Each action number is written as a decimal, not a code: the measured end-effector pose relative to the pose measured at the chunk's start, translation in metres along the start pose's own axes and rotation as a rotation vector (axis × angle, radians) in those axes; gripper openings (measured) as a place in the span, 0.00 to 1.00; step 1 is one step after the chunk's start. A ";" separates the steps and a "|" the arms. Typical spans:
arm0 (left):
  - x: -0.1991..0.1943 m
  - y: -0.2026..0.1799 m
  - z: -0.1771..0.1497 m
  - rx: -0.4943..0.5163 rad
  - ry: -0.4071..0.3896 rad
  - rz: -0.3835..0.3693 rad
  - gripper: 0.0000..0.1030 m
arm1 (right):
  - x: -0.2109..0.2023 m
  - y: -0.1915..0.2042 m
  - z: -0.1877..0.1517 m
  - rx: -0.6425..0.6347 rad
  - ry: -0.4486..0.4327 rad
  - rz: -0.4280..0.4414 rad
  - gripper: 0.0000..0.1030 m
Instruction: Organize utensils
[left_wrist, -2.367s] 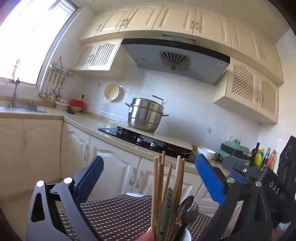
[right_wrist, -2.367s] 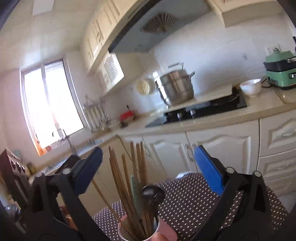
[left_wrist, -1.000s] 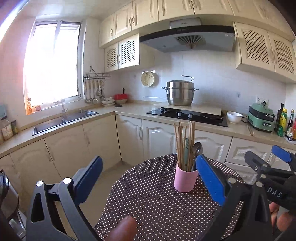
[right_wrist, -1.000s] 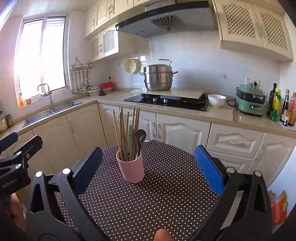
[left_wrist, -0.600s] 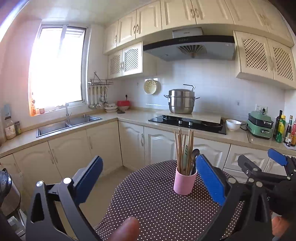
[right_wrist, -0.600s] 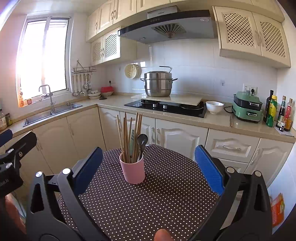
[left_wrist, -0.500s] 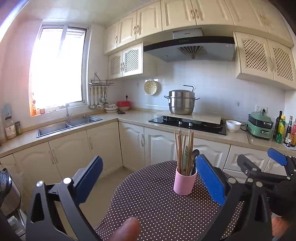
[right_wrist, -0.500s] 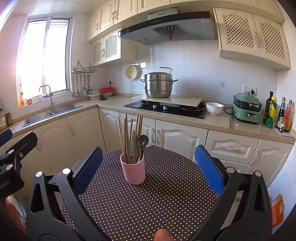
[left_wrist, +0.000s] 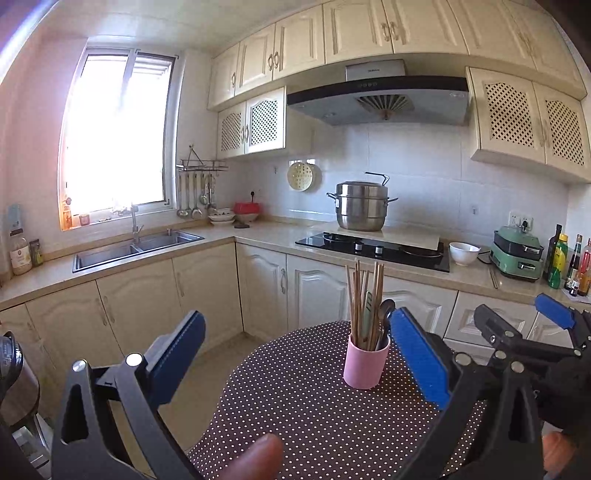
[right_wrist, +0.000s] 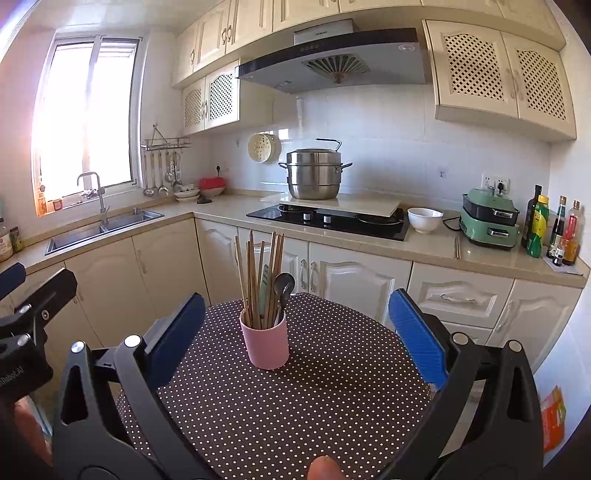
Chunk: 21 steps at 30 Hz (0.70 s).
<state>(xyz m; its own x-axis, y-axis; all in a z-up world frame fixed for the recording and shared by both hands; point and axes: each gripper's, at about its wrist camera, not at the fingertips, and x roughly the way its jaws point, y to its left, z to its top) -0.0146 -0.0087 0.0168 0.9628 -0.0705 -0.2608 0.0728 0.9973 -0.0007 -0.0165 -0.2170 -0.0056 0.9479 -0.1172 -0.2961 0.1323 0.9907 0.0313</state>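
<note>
On the dotted table (right_wrist: 332, 424): one pink cup (right_wrist: 266, 345), upright, holding chopsticks (right_wrist: 258, 273) and spoons (right_wrist: 283, 286). Left gripper (left_wrist: 295, 354) and right gripper (right_wrist: 295, 332), formerly close over the cup, now drawn back, jaws wide, empty. Organizing appears finished.
</note>
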 end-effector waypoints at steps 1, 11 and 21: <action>0.000 -0.001 0.000 0.001 0.000 0.002 0.96 | 0.000 0.000 0.000 0.001 0.000 0.000 0.95; 0.000 -0.003 0.000 0.009 0.000 -0.001 0.96 | -0.001 0.000 -0.001 0.010 0.005 0.006 0.95; -0.001 -0.002 -0.001 0.004 -0.006 -0.003 0.96 | 0.000 0.001 0.000 0.010 0.006 0.004 0.95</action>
<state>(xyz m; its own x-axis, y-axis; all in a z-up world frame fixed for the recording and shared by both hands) -0.0163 -0.0109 0.0159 0.9642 -0.0735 -0.2546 0.0766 0.9971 0.0022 -0.0165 -0.2160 -0.0057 0.9468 -0.1127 -0.3014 0.1314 0.9904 0.0422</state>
